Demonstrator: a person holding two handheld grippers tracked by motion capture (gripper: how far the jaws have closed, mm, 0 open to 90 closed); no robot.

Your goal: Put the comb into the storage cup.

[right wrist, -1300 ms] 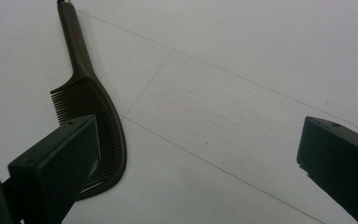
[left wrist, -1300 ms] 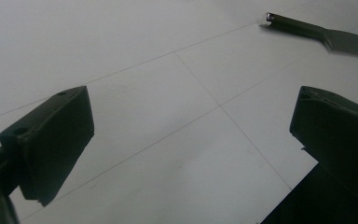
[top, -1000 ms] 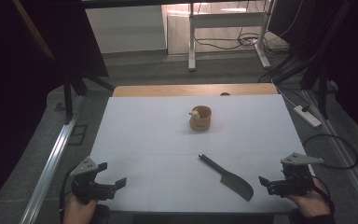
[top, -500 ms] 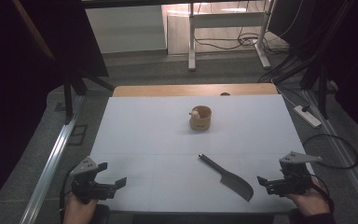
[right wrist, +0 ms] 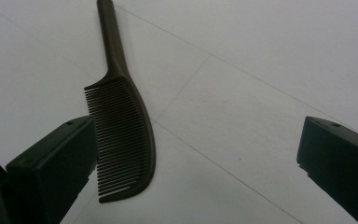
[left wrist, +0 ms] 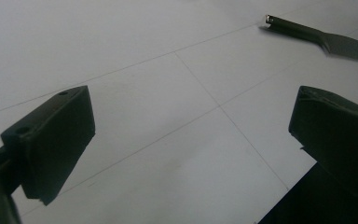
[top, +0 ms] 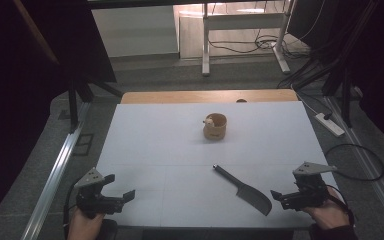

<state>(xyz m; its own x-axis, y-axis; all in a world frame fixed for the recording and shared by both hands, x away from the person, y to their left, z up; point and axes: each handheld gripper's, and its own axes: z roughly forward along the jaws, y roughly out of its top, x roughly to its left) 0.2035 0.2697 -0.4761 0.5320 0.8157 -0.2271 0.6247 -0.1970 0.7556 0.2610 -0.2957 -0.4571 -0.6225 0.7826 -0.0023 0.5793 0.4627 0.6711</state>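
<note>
While both claws hang apart at the near edge, a dark comb (top: pixel 244 189) lies flat on the white tabletop (top: pixel 170 145).
Nearer than the wooden cup (top: pixel 215 126), the comb rests just beside the gaping right claw (top: pixel 280 196); the left claw (top: pixel 121 194), well apart, gapes empty too.

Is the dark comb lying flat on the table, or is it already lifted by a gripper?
Lying flat. The comb rests on the white table, teeth sideways; the right gripper is open beside it, not touching.
</note>
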